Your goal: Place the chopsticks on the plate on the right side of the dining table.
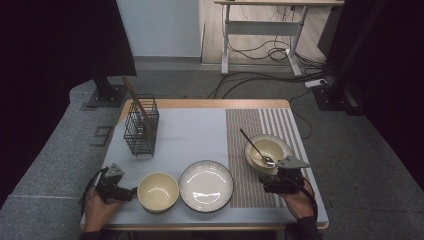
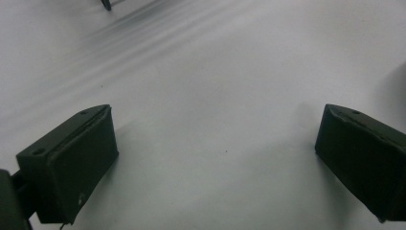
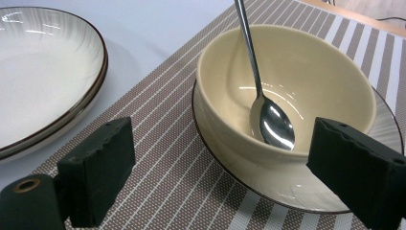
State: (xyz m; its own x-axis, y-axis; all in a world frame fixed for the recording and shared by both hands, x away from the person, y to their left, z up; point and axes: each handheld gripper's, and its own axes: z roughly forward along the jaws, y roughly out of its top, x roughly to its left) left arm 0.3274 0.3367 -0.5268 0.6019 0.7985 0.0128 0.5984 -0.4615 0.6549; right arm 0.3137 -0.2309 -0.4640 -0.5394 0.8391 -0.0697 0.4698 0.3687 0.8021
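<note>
Spoon (image 3: 268, 110) in bowl (image 3: 306, 76) on striped placemat (image 3: 191, 191).

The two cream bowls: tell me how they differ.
The right bowl holds a spoon and sits on a plate on the striped mat. The left bowl is empty and stands directly on the plain grey cloth. Both are cream, glossy and upright.
</note>
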